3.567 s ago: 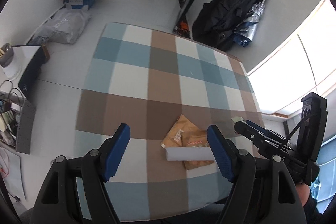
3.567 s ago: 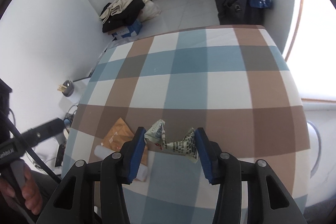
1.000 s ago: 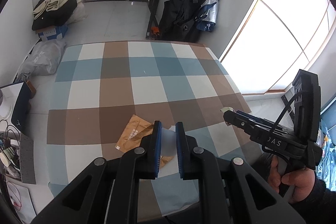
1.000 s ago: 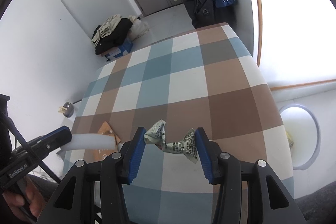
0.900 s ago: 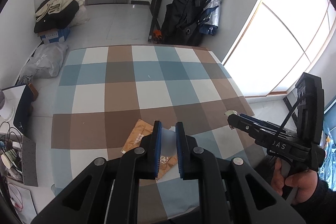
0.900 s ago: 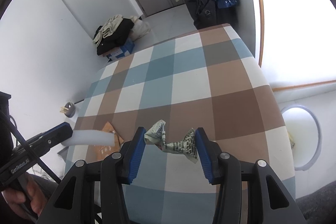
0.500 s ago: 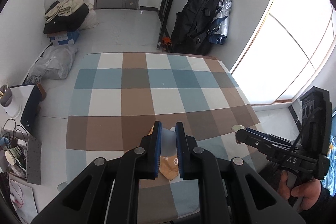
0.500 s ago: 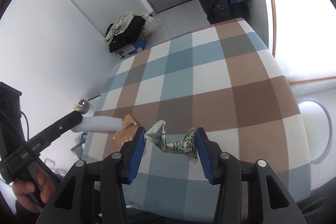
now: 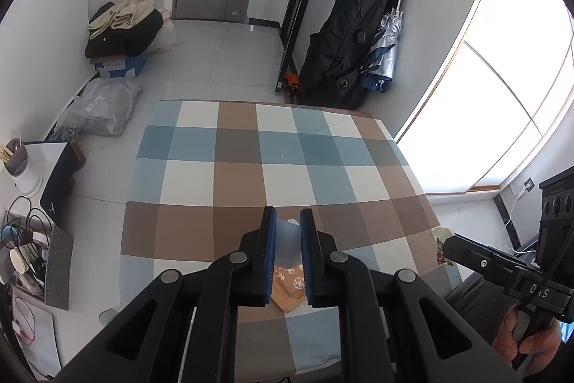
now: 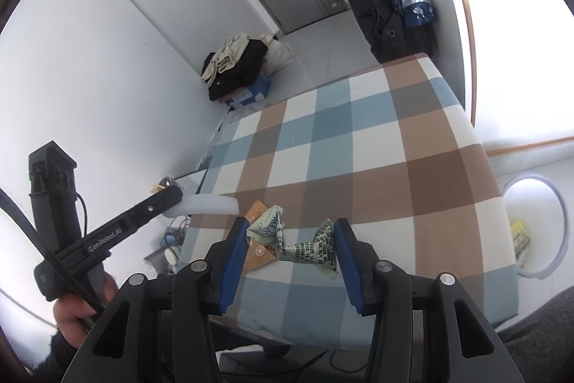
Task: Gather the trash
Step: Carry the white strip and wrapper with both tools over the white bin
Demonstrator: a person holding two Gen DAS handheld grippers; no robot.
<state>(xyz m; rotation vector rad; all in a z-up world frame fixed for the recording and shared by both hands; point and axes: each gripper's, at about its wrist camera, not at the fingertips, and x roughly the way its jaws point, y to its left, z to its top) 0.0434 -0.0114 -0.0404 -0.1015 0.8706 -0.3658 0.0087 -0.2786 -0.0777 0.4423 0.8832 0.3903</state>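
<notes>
Both hands are loaded. The left gripper [image 9: 287, 250] is pinched tight on a white foam strip [image 10: 208, 205], whose long axis runs straight out along the fingers, held up over the near left corner of the checked table [image 9: 251, 146]. The right gripper [image 10: 291, 246] is clamped on a crumpled printed wrapper [image 10: 305, 246] stretched crosswise between its pads. An orange packet [image 9: 288, 286] lies flat on the cloth directly beneath the left gripper. The white bin [image 10: 534, 228] sits on the floor off the table's right edge, nearer the right hand, so I'd guess the wrapper goes in first.

Black gripper [image 9: 287, 239] — blue pads, silver screws
</notes>
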